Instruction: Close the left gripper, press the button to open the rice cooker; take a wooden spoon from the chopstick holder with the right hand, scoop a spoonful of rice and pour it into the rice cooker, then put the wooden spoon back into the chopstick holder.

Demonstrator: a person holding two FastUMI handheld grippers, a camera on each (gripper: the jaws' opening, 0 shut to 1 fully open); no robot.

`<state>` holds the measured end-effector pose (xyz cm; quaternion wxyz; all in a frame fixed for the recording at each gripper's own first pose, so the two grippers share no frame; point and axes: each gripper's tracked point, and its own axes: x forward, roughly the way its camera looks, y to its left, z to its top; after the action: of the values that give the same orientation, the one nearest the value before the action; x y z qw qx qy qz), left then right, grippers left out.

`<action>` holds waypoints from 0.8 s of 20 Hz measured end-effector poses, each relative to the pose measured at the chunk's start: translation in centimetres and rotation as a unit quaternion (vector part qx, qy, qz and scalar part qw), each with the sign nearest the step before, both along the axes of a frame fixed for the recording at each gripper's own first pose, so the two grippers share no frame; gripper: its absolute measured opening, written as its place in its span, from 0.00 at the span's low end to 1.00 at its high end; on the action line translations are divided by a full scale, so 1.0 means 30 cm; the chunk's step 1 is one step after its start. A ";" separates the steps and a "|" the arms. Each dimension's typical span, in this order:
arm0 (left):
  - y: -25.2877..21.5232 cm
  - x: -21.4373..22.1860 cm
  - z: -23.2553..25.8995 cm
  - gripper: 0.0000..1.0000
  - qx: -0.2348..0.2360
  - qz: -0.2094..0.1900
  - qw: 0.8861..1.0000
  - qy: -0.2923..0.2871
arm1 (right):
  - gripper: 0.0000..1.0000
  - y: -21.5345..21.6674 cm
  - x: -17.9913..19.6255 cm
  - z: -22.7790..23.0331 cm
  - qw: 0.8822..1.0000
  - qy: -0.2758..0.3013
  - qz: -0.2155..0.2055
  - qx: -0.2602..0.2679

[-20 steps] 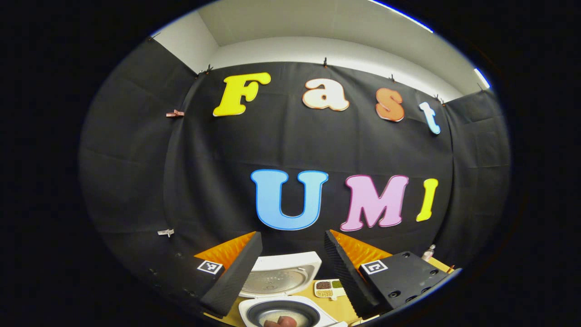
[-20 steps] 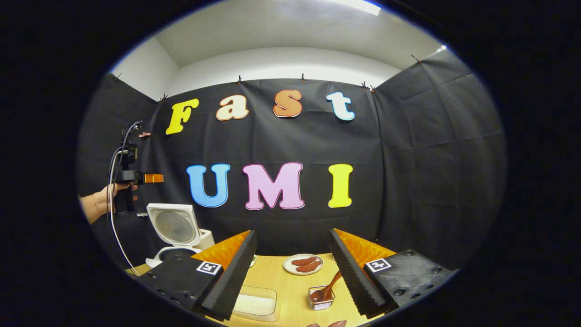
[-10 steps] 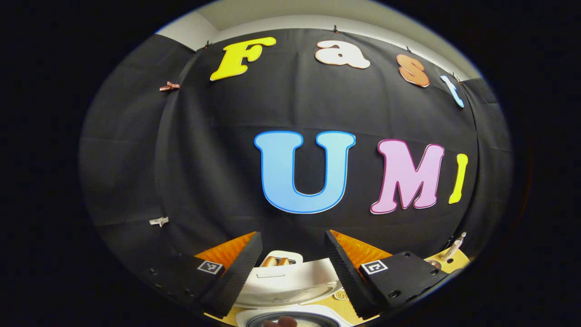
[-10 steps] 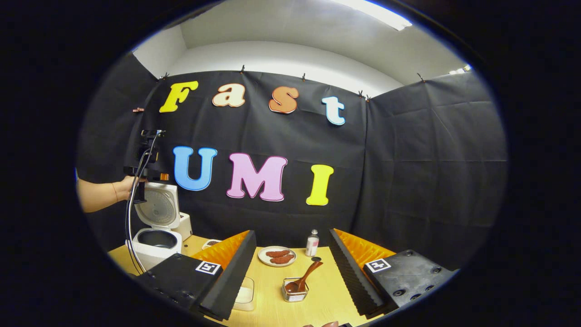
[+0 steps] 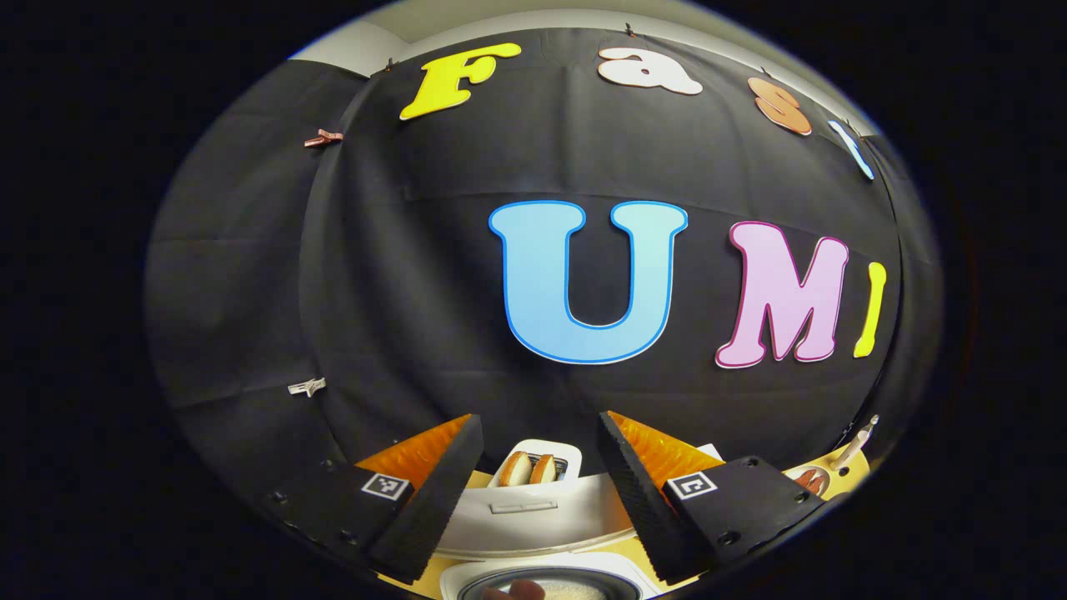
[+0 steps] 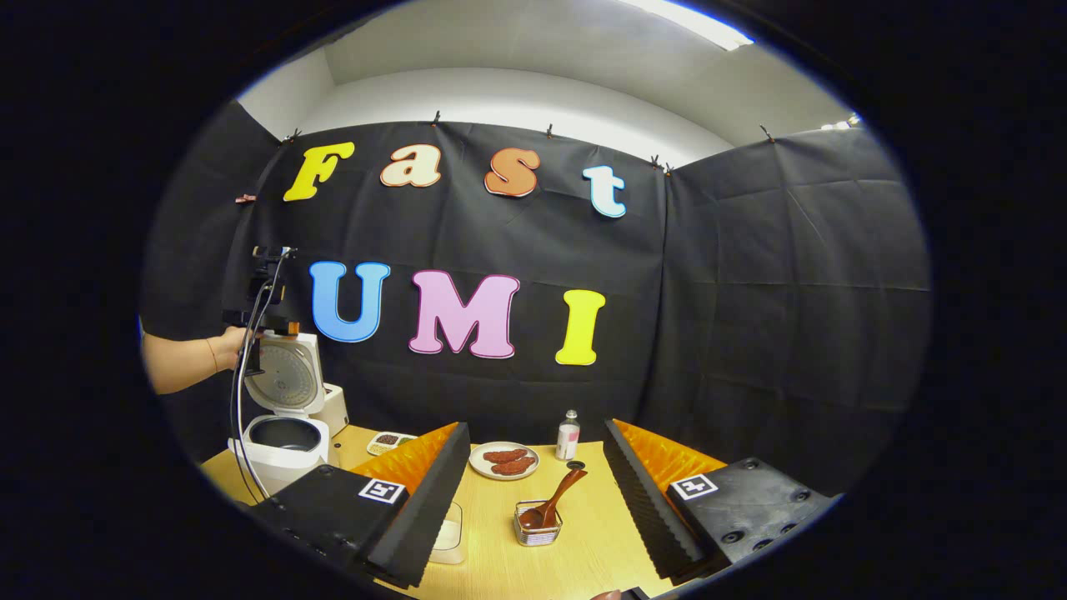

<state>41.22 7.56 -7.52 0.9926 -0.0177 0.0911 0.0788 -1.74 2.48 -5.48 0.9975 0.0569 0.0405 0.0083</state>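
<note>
The white rice cooker (image 6: 279, 454) stands open at the table's left end with its lid (image 6: 288, 377) raised. A hand holds my left gripper (image 6: 268, 320) just above that lid. In the left gripper view the left gripper (image 5: 538, 421) is open, with the lid's top edge (image 5: 533, 517) and the pot's rim (image 5: 546, 579) below its fingers. The wooden spoon (image 6: 560, 493) leans in a small metal chopstick holder (image 6: 538, 534) on the table. My right gripper (image 6: 536, 427) is open, high above and short of the spoon. A clear box of rice (image 6: 450, 533) lies partly behind its left finger.
A plate of reddish food (image 6: 503, 460) and a small bottle (image 6: 568, 434) stand behind the holder. A little tray of grains (image 6: 390, 440) lies beside the cooker. A toaster with bread (image 5: 533, 467) stands behind the cooker's lid. The wooden table (image 6: 583, 550) runs to the booth wall.
The left gripper has moved forward over the raised lid, bringing the toaster into sight. The right gripper view has shifted, and the holder, spoon and more of the table now show between its fingers.
</note>
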 end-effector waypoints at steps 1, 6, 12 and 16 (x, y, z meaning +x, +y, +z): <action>-0.007 -0.019 -0.001 0.97 -0.001 0.000 1.000 0.000 | 0.99 -0.002 -0.004 0.003 1.000 0.001 0.002 0.006; -0.075 -0.183 -0.045 0.97 -0.005 -0.008 1.000 0.008 | 0.99 -0.029 -0.045 0.006 1.000 -0.002 0.008 0.011; -0.198 -0.457 -0.228 0.97 -0.030 -0.024 0.998 0.045 | 0.99 -0.047 -0.052 0.011 0.999 0.001 0.031 0.014; -0.238 -0.596 -0.423 0.96 -0.065 -0.017 0.993 0.094 | 0.99 -0.037 -0.052 0.009 0.999 0.003 0.041 0.017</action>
<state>23.36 0.43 -20.21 0.9774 -0.0734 0.1896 0.0576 -3.31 1.39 -5.22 0.9951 0.0726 0.0453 0.0497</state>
